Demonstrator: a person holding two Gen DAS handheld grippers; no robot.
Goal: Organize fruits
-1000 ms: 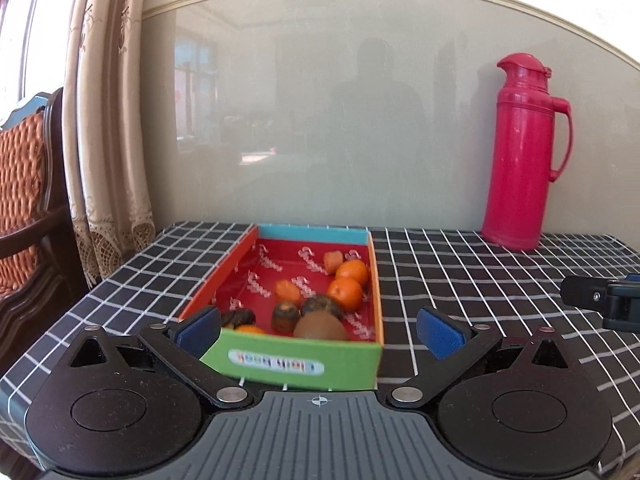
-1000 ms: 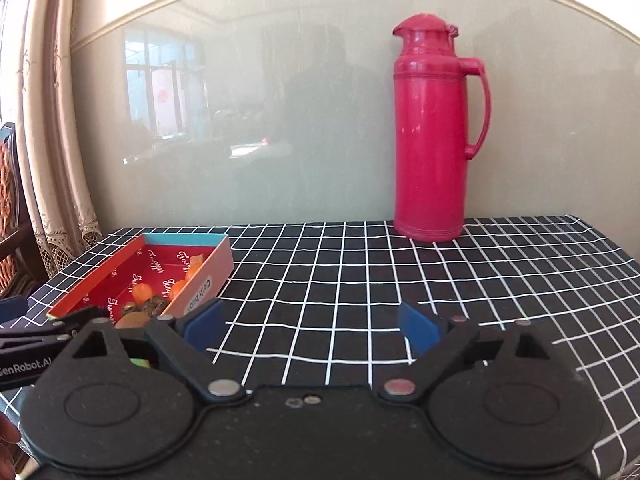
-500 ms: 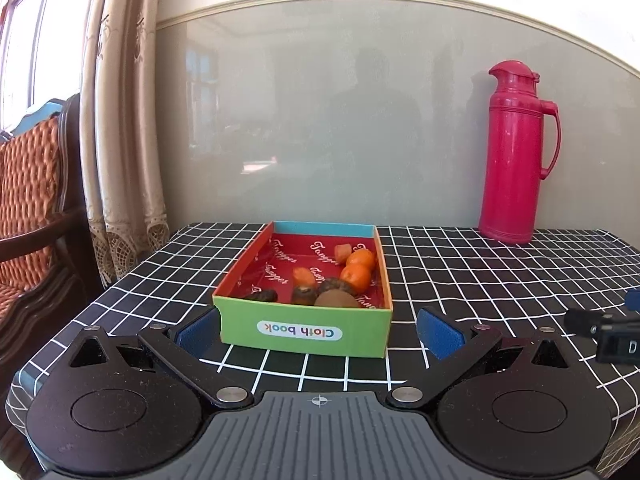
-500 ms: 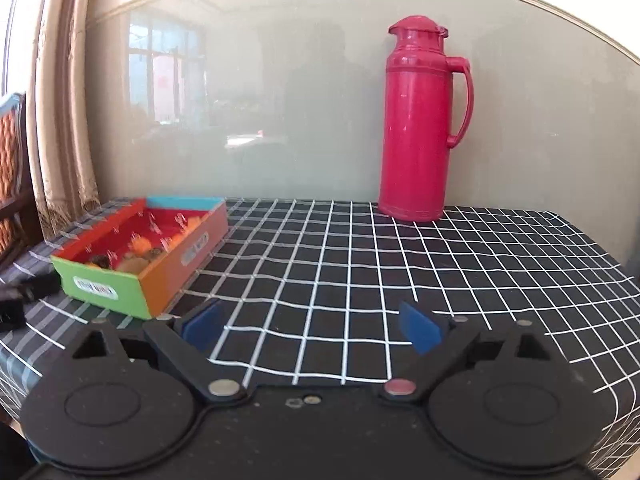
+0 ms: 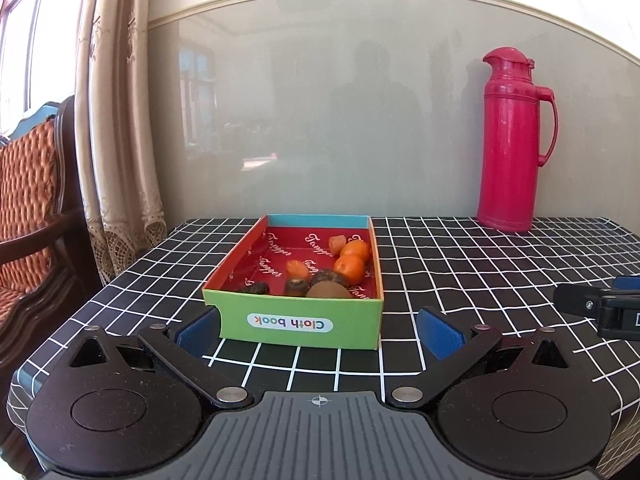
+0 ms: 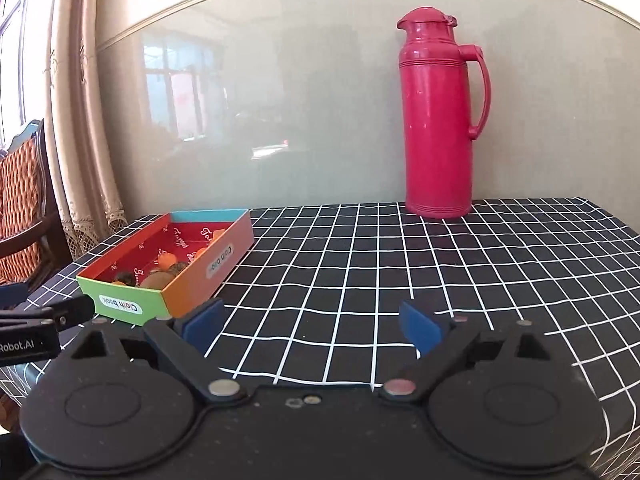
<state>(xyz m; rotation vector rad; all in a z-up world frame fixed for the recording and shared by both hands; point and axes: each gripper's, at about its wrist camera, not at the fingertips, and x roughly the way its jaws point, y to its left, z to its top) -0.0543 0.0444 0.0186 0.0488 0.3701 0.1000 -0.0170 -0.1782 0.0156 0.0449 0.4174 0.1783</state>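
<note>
Left wrist view: the left gripper (image 5: 318,328) has backed away from the box (image 5: 298,322), spread wide and empty, its left pad just beside the box's near corner. The fruits (image 5: 349,268) all lie inside, so sorting looks done.

Right wrist view: the right gripper (image 6: 310,326) has also pulled back, wide open, holding nothing. Bare table (image 6: 440,264) ahead; thermos (image 6: 438,116) well apart; table edge close.

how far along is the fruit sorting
Looks done: the fruits, such as the orange and brown kiwi, all lie inside the box; none shows on the tablecloth. In hand: nothing, the left claw and right claw are open and empty. Left: nothing visible.
</note>
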